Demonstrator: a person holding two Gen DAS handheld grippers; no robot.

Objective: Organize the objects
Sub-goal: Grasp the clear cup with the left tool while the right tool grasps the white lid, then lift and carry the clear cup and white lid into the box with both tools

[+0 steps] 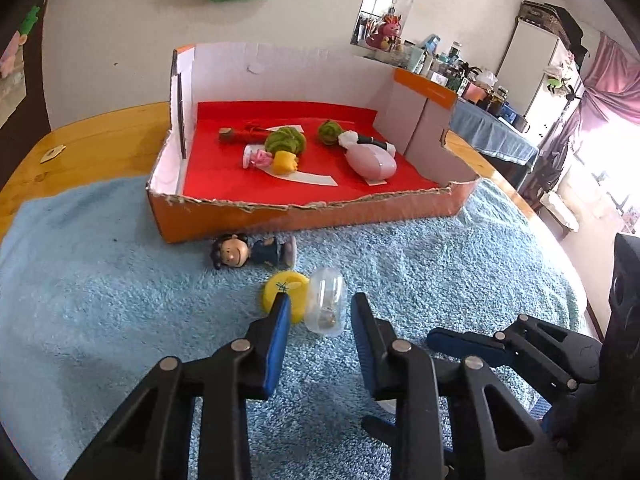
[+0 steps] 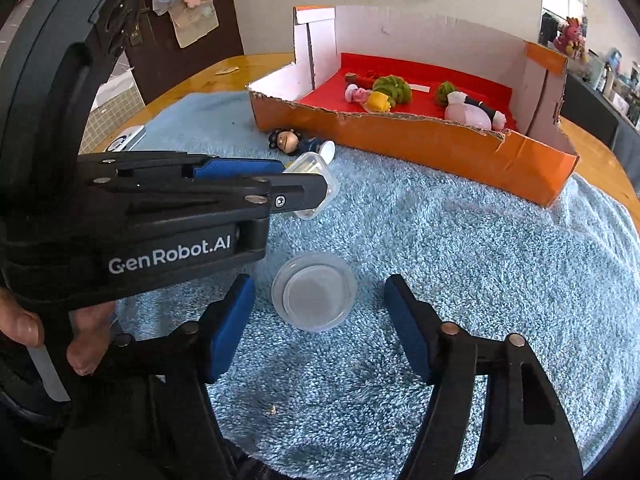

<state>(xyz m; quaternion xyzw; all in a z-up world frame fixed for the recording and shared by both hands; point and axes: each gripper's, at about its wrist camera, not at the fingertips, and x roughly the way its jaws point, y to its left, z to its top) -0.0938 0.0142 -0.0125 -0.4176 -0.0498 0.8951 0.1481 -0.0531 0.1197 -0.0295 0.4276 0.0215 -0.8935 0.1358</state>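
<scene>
The orange cardboard box (image 1: pixel 304 216) stands on a blue towel (image 1: pixel 100 280) covering the counter. In front of the box, the left hand-held gripper (image 1: pixel 320 308) straddles a clear capsule (image 1: pixel 326 306), pads apparently not pressing. Nearer still, the right hand-held gripper (image 2: pixel 320 300) brackets a clear lid (image 2: pixel 314 292), jaws half-open, untouching.
</scene>
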